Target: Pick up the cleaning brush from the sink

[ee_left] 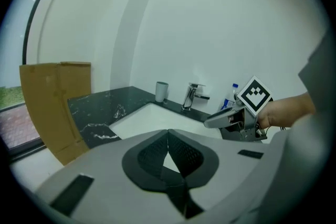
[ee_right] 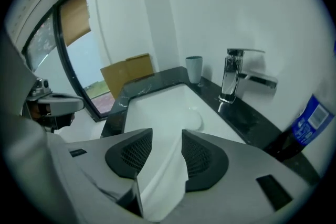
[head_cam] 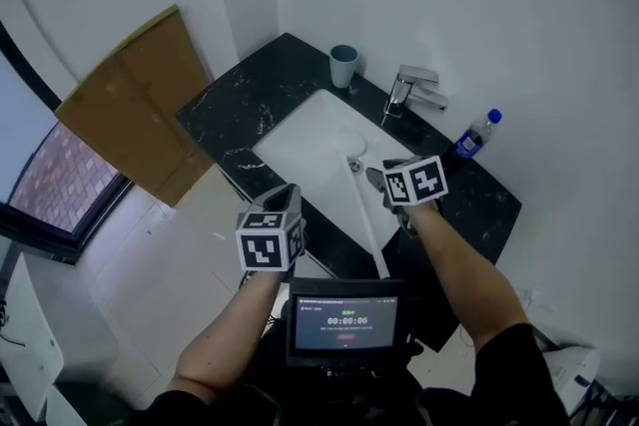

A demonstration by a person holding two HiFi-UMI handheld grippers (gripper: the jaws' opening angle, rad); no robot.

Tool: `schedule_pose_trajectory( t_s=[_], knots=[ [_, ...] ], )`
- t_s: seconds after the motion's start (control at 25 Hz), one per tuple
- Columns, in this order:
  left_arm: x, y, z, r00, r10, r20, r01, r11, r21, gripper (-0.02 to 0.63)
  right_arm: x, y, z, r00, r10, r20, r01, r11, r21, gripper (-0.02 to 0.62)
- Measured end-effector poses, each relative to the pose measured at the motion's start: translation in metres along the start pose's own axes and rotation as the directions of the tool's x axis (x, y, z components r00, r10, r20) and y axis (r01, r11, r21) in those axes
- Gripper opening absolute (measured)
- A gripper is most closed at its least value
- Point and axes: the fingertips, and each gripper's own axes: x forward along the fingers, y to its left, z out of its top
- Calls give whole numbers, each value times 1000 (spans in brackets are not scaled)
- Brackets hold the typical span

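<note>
While the right gripper point(head_cam: 375, 179) is being held over the white sink point(head_cam: 300, 147) in the dark surface point(head_cam: 240, 105), its jaws are being kept wide apart. The cleaning brush point(head_cam: 366, 217) is lying in the sink, its long white handle slanting over the near rim and passing between these jaws. The left gripper point(head_cam: 288, 193), at the near left, is being kept closed and empty.

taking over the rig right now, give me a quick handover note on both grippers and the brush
Left gripper: shut, empty, held beside the sink.
Right gripper: open over the sink's front edge. The cleaning brush seems to run its white handle between the jaws, not clamped.
Brush: in the sink, handle sloping out over the front rim.
Done: right gripper lined up. Nothing picked up yet.
Left: probably close the right gripper on the handle and lift the brush out.
</note>
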Motion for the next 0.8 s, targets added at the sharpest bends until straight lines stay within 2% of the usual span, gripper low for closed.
schedule_pose_trajectory(
  t_s=[0.08,0.16,0.28,0.4,0.48,0.56,0.68,0.8],
  knots=[
    [12,2,-13,999,26,-40,-28,997,-67,2,19,-1,-13,998,54,-43,-50,994,94,160],
    [22,4,-25,996,39,-78,-48,991,-128,2,40,2,-26,989,117,-86,-97,974,206,160],
    [37,8,-34,993,41,-114,-56,990,-132,2,68,-7,-37,986,118,-120,-75,945,319,160],
    [54,11,-42,986,0,-165,-21,992,-126,9,92,-17,-54,972,65,-224,2,958,285,160],
    [64,15,-46,983,-3,-185,-22,991,-131,9,106,-23,-68,952,33,-304,40,972,230,160],
    [72,18,-48,981,6,-193,-31,992,-126,9,118,-32,-81,935,14,-354,69,973,220,160],
    [80,24,-52,979,26,-203,-50,992,-113,9,133,-38,-95,919,31,-394,80,962,262,161],
    [85,26,-53,980,23,-199,-49,990,-128,11,144,-37,-99,914,62,-400,81,941,330,161]
  ],
)
